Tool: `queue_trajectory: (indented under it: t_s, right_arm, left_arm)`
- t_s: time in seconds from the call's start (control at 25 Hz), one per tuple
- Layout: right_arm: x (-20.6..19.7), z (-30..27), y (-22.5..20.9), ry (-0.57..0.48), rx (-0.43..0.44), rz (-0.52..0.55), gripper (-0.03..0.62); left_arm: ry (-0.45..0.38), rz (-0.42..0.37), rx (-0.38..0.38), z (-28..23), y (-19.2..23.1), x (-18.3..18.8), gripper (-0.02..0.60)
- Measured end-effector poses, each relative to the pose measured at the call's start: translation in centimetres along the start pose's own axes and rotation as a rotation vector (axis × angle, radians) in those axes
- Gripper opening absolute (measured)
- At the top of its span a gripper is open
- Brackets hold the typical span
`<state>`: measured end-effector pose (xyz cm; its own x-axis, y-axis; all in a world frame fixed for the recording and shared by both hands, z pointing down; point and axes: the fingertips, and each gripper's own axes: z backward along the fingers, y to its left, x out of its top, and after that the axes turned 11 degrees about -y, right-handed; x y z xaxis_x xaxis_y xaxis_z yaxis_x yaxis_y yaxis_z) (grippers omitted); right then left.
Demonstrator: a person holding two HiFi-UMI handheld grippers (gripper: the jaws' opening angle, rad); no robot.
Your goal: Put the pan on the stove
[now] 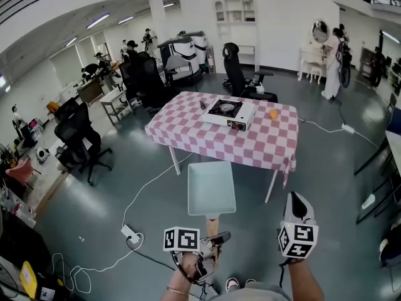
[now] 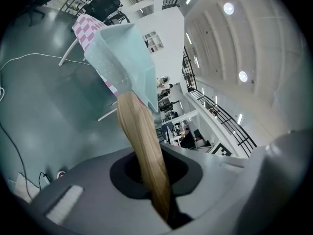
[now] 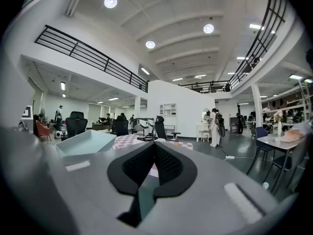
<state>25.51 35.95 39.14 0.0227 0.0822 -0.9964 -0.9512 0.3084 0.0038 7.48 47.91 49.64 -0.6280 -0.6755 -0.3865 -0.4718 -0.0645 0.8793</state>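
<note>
Pan (image 1: 212, 189): in the air over the floor, well short of the table (image 1: 207, 144); not yet on the stove (image 1: 227, 111).
Left gripper (image 1: 213, 232): clamped on the tail end of the wooden handle (image 2: 142, 141), with the pan hanging out ahead of it.
Right gripper (image 1: 297, 207): jaws together, nothing between them, beside the pan and not touching it.
Risk, grip: we hold only the handle's end, so the pan's weight may twist it in the pads and the pan may droop or roll.
Risk, floor: a cable (image 1: 150, 187) crosses our path and we may snag a foot.
Risk, landing: coming in tilted, we may clip the stove's edge or set down off-centre.
</note>
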Motion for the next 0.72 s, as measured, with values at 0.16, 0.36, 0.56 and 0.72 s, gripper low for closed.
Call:
queue_trajectory:
  t_s: [0.16, 0.36, 0.56, 0.72]
  right_arm:
    - [-0.5, 0.2, -0.3, 0.016, -0.028, -0.007, 0.009]
    - [-1.2, -0.1, -0.4, 0.032, -0.047, -0.015, 0.009]
    - [-1.9, -1.6, -1.3, 0.04, -0.073, -0.021, 0.009]
    - [-2.4, -3.7, -2.2, 0.041, -0.087, -0.03, 0.009]
  left_arm:
    - [0.005, -0.004, -0.002, 0.2, 0.4, 0.8, 0.02]
    - [0.015, 0.0, -0.003, -0.1, 0.6, 1.7, 0.02]
    - [0.021, 0.0, -0.004, -1.5, 1.2, 3.0, 0.02]
    - [0.027, 0.008, 0.0, -3.0, 1.7, 4.4, 0.02]
